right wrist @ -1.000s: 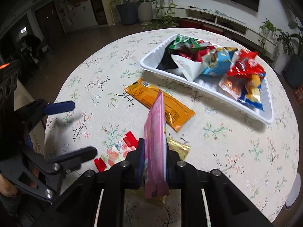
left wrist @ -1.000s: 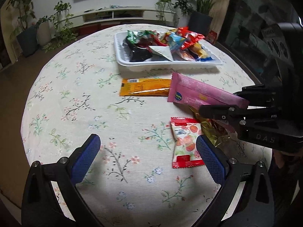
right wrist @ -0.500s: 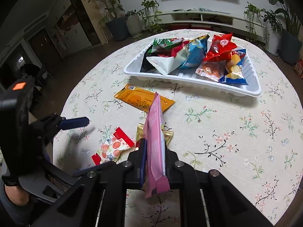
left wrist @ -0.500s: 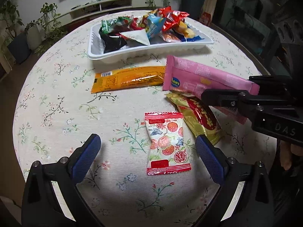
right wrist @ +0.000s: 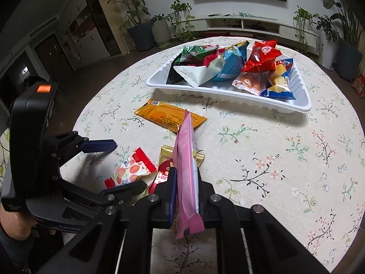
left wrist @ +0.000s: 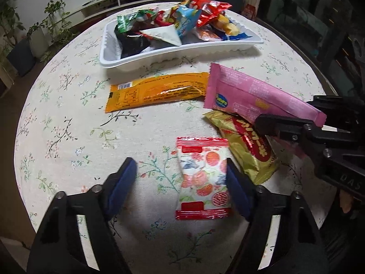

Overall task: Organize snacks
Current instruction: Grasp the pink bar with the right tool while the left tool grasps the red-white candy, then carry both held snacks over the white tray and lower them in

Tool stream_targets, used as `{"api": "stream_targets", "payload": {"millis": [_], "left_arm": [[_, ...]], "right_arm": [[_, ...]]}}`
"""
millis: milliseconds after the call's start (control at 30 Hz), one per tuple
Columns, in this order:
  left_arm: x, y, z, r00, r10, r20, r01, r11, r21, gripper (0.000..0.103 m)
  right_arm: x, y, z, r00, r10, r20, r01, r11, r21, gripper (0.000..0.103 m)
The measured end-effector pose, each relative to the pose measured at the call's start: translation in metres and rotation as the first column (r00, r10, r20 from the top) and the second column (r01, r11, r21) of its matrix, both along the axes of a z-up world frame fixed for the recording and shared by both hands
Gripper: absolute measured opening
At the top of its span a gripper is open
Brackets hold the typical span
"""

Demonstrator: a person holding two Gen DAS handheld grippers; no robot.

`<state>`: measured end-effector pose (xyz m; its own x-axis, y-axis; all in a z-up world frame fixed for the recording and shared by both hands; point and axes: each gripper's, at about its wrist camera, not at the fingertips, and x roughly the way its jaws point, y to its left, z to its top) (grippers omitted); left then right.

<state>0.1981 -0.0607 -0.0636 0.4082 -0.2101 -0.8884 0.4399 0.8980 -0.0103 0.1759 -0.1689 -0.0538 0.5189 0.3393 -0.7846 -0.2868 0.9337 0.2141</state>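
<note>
Left gripper (left wrist: 180, 180) jaws closing around red fruit-print packet (left wrist: 203, 178), pink bar (left wrist: 257, 98) beyond

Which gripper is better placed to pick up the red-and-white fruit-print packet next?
Left. The left gripper straddles the fruit-print packet, its jaws closing around it. The right gripper is already shut on the pink bar.

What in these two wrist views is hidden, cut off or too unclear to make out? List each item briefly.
- Gold packet: its right end is hidden under the right gripper and the pink bar in both views.
- Black packet in the white tray: buried under other snacks; label unreadable.
- Orange bar: print too small to read.
- Left gripper, closing: whether its pads touch the strawberry candy is unclear.
</note>
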Motion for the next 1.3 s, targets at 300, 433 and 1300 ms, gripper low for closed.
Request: {"api": "stream_targets", "payload": {"millis": [300, 433, 1300], "left_arm": [[0.0, -0.007, 0.005, 0.998, -0.048, -0.037, 0.046, 0.998, -0.043, 0.032], [-0.007, 0.001, 0.007, 0.998, -0.041, -0.054, 0.038, 0.997, -0.072, 0.031], [-0.026, 0.031, 0.029, 1.0, 0.031, -0.002, -0.031, 0.97, -0.241, 0.031]], "right_arm": [[-0.006, -0.005, -0.002, 0.999, -0.023, 0.026, 0.023, 1.0, 0.001, 0.014], [-0.009, -0.006, -0.003, 0.998, -0.031, 0.046, 0.031, 0.999, -0.019, 0.014], [-0.024, -0.036, 0.022, 0.987, -0.11, 0.116, 0.096, 0.988, 0.119, 0.01]]}}
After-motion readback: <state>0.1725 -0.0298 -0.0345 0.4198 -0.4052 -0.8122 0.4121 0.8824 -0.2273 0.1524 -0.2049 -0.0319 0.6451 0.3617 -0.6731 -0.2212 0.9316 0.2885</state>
